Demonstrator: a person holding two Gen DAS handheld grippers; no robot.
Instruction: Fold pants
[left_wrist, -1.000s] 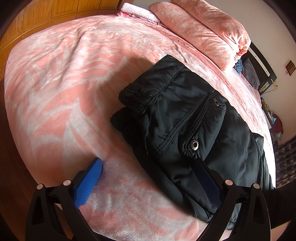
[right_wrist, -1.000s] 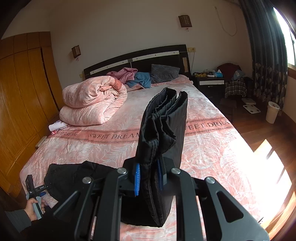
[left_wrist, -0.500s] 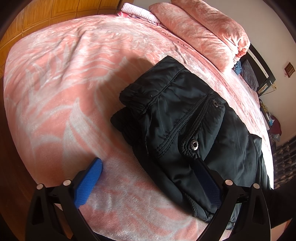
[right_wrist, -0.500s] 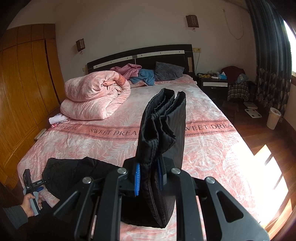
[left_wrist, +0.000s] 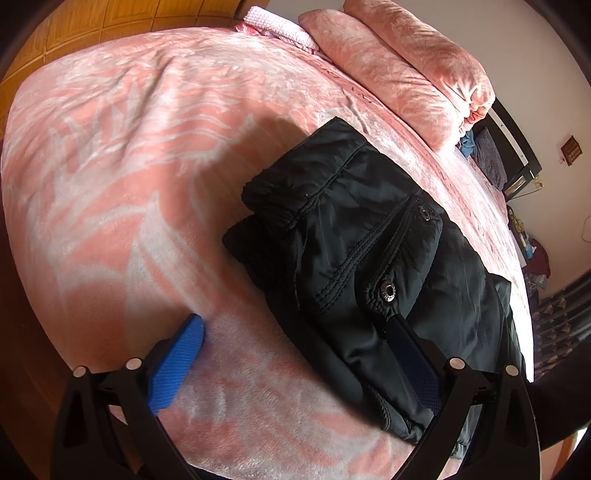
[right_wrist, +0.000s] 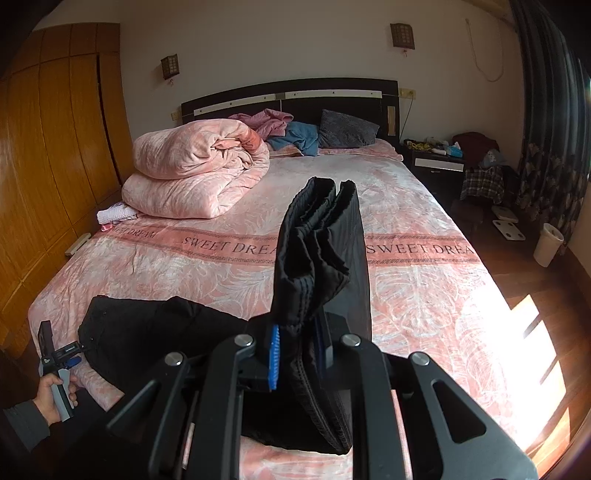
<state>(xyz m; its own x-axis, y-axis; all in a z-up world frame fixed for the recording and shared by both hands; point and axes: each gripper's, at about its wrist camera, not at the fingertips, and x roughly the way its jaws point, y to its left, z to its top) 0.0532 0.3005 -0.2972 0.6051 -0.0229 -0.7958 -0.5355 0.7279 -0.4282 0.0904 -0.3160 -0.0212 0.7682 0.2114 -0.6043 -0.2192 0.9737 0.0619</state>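
Black padded pants (left_wrist: 369, 236) lie on the pink bed near its foot, waist end with snap pocket toward my left gripper. My left gripper (left_wrist: 295, 332) is open; its right finger rests on the pants' near edge, its left finger over the blanket. My right gripper (right_wrist: 297, 350) is shut on the bunched leg ends of the pants (right_wrist: 325, 258), held up above the bed. The waist part lies at lower left in the right wrist view (right_wrist: 147, 328), beside the hand-held left gripper (right_wrist: 61, 362).
A rolled pink duvet (right_wrist: 192, 173) lies at the bed's far left, pillows and clothes (right_wrist: 295, 133) by the headboard. A wooden wardrobe (right_wrist: 48, 166) stands left. A nightstand (right_wrist: 436, 162), a bin (right_wrist: 548, 240) and wooden floor are on the right.
My right gripper has lifted a little and turned left with the leg ends still in it. My left gripper has barely moved.
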